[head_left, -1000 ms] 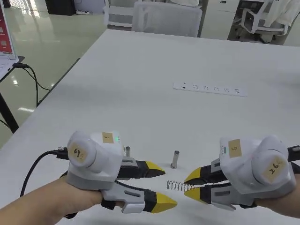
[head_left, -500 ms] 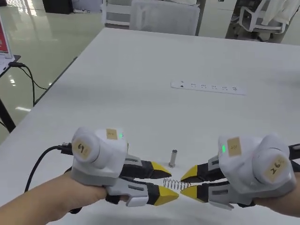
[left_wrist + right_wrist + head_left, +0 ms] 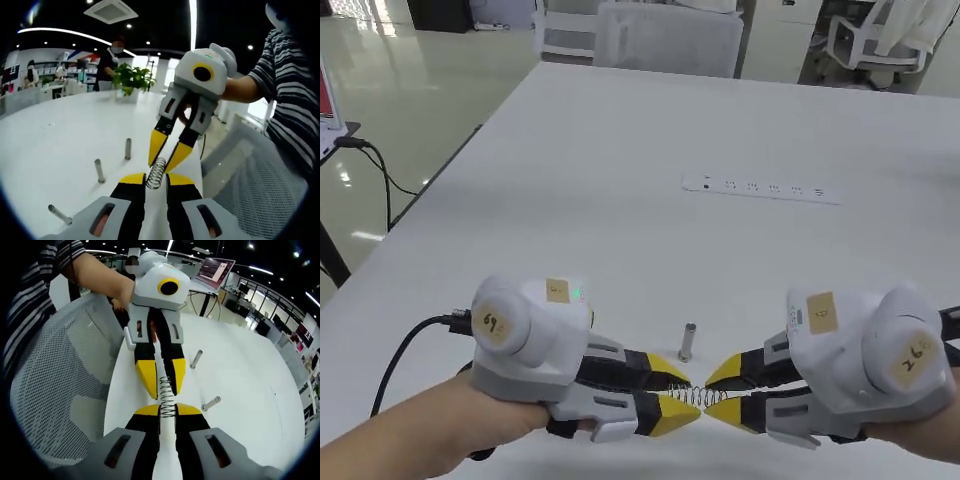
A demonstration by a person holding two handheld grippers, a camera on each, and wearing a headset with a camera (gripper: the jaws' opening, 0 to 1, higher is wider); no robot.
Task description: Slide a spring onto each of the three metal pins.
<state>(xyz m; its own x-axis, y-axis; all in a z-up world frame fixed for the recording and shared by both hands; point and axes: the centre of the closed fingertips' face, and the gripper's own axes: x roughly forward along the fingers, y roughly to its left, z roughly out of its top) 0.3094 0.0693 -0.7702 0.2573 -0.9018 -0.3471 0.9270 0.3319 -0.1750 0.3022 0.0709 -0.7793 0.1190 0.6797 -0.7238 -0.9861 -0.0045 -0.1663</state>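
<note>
Jaws of left gripper [image 3: 689, 398] and right gripper [image 3: 709, 396] both pinch one spring [image 3: 166, 395]; all three pins [image 3: 100, 171] bare, none fitted.

Silver spring [image 3: 692, 397], white table [image 3: 620, 200], black-white striped sleeve [image 3: 287, 110].

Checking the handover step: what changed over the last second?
The left gripper moved in toward the right gripper and narrowed its jaws onto the spring's free end. The right gripper kept its grip on the spring; the pin stayed upright on the table.
</note>
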